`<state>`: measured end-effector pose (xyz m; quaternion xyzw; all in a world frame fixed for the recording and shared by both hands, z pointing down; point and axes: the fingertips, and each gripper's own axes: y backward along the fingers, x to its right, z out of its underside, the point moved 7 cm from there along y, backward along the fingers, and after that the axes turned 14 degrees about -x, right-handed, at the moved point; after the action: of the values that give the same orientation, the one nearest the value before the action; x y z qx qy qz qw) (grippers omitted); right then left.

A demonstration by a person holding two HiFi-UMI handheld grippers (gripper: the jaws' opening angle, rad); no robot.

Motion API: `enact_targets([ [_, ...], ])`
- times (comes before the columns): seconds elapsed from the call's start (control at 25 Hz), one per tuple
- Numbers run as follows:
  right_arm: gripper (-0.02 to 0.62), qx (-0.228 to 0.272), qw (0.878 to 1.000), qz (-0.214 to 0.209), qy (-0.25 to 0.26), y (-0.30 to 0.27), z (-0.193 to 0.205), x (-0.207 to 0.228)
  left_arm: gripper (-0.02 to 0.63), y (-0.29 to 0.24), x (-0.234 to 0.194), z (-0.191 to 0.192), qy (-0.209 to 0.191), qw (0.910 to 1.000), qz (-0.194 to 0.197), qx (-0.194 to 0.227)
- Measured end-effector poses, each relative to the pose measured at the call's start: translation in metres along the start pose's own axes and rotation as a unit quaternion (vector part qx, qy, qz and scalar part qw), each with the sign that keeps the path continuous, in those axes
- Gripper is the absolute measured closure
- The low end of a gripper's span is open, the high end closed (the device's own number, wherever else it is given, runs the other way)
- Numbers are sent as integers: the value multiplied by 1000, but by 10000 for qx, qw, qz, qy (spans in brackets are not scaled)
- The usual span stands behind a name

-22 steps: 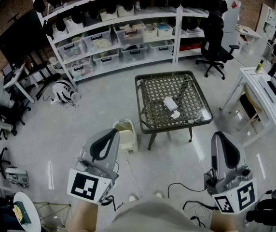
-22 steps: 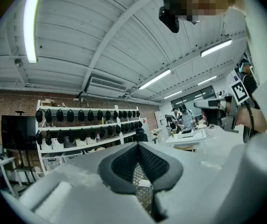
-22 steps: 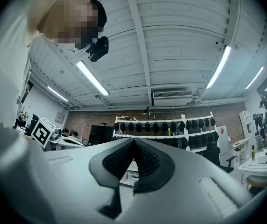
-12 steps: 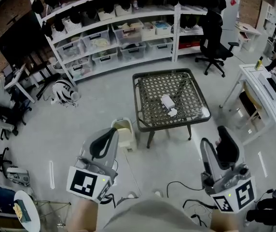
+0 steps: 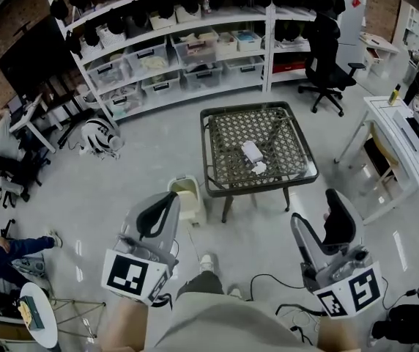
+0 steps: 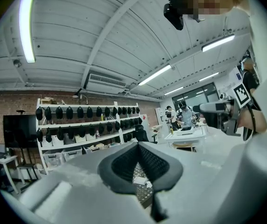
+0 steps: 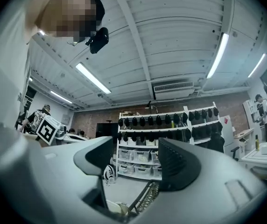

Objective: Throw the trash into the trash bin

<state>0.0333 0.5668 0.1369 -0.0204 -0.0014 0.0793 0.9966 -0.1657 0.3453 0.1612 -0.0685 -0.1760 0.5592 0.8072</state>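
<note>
Trash, a small white packet beside crumpled paper, lies mid-frame on the desk; it looks light and crushable, best pinched across its middle. Left gripper fingers are pressed together; right gripper fingers spread, empty.

The head view looks steeply down from above, past the left hand-held gripper and right hand-held gripper close below, to the desk and shelves farther ahead. Each gripper view sits low behind its own jaws and faces about level toward the shelves, with the ceiling filling the top. All three views share the desk and shelves.
</note>
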Motion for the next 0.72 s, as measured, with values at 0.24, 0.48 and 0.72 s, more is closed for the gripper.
enact_targets([
  [0.24, 299, -64, 10000, 24, -51, -15, 8, 3, 604, -13, -3, 8, -16, 9999, 119, -58],
  [0.48, 296, -282, 9995, 15, -111, -43, 17, 16, 604, -40, -17, 10, 14, 9998, 185, -25],
  [0.72, 290, -460, 9989, -21, -125, -97, 22, 28, 604, -76, -50, 12, 70, 9996, 268, -74],
])
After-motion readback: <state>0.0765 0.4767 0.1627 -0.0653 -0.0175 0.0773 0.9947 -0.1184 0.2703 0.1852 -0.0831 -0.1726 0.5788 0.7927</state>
